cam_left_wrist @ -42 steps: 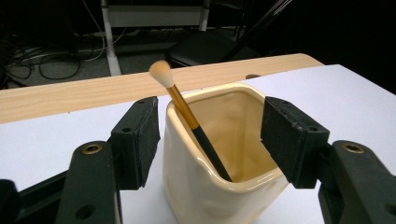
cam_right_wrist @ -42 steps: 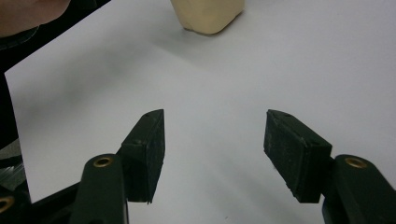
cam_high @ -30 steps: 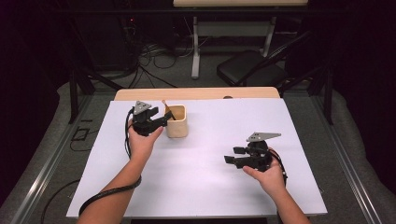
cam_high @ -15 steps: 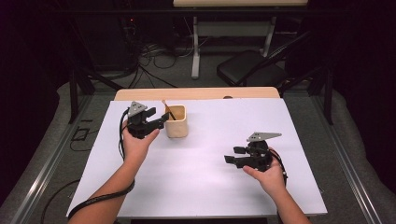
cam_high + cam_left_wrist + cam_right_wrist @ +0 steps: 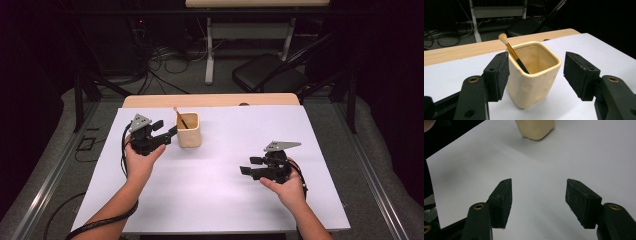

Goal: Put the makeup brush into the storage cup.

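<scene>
Your left tool (image 5: 167,134) sits just to the left of the cream square cup (image 5: 189,129), its jaws spread wide and clamping nothing. In the left gripper view the cup (image 5: 532,75) stands upright between the two pads (image 5: 500,75), which show a gap to its right wall; on the left side the pad overlaps the cup's edge and you cannot tell whether it touches.

A makeup brush (image 5: 512,52) leans inside the cup, bristle tip up and handle down against the inner wall; from above the brush (image 5: 180,118) tilts toward the far left corner.

The cup rests on the white table (image 5: 225,200), toward its far left part.

Your right tool (image 5: 250,166) is well apart from the cup, low over the table's right half, jaws parted with bare table between them.
</scene>
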Tool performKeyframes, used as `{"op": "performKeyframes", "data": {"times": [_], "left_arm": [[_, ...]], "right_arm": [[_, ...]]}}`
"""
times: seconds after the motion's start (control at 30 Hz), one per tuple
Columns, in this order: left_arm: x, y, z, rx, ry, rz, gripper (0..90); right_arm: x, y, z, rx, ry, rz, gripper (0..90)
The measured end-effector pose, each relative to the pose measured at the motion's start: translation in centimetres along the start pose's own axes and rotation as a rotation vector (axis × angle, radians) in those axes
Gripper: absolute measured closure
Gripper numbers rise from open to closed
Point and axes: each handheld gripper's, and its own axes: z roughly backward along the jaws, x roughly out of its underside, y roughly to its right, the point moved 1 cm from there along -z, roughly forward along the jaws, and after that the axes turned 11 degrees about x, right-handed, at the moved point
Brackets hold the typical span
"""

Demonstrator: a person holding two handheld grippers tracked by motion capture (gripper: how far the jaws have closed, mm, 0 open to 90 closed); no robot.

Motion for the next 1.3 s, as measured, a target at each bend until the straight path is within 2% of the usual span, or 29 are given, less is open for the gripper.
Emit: {"op": "performKeyframes", "data": {"times": [0.4, 0.53, 0.77, 1.1, 1.3], "left_arm": [[1.2, 0.3, 1.2, 0.006, -0.008, 0.004, 37.4], [1.6, 0.5, 1.5, 0.020, -0.008, 0.011, 37.8], [2.2, 1.0, 1.7, 0.027, -0.019, -0.007, 38.0], [3.7, 1.2, 2.4, 0.039, -0.025, 0.018, 37.9], [4.5, 1.0, 2.9, 0.026, -0.032, 0.020, 37.9]], "right_arm": [[-0.1, -0.1, 0.1, 0.004, 0.008, 0.002, 38.1], [-0.2, -0.1, 0.1, 0.004, 0.011, 0.003, 38.1], [-0.4, -0.1, 0.5, 0.014, 0.019, 0.001, 38.0], [-0.9, 0.0, 1.0, 0.024, 0.030, 0.003, 37.8], [-0.9, -0.1, 1.1, 0.029, 0.031, 0.010, 37.8]]}}
